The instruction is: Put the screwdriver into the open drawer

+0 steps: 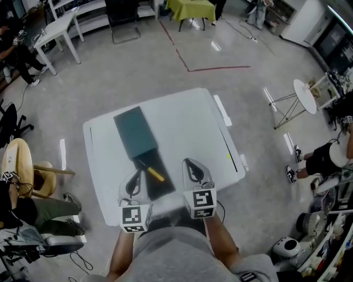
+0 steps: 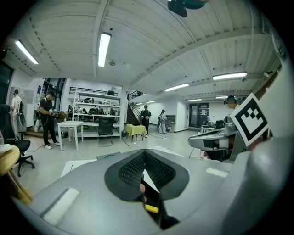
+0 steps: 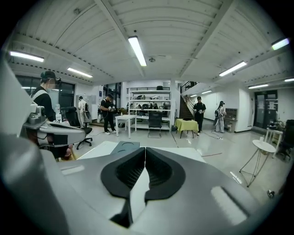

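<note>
Left tool: grey, marker cube at its rear, held above the near edge of the white rectangular bench, over the left side of the open dark drawer. In the left gripper view the left tool has its black ribbed pads together at the tips, with nothing clamped. A yellow patch of the screwdriver shows below, through the gap under the pads.

Right tool: same build, also above the near edge, just right of the drawer. In the right gripper view the right tool has its pads closed on each other and is empty.

Yellow-handled screwdriver with dark shaft: lies inside the open drawer, aslant, handle toward the near right, shaft toward the cabinet. Neither tool touches it.

Dark green box-shaped cabinet: lies on the bench left of centre, with the drawer pulled out of it toward the near edge.

Beyond the bench:
- red tape line on the grey floor
- round white side table at right
- white table far left
- green-draped table at far centre
</note>
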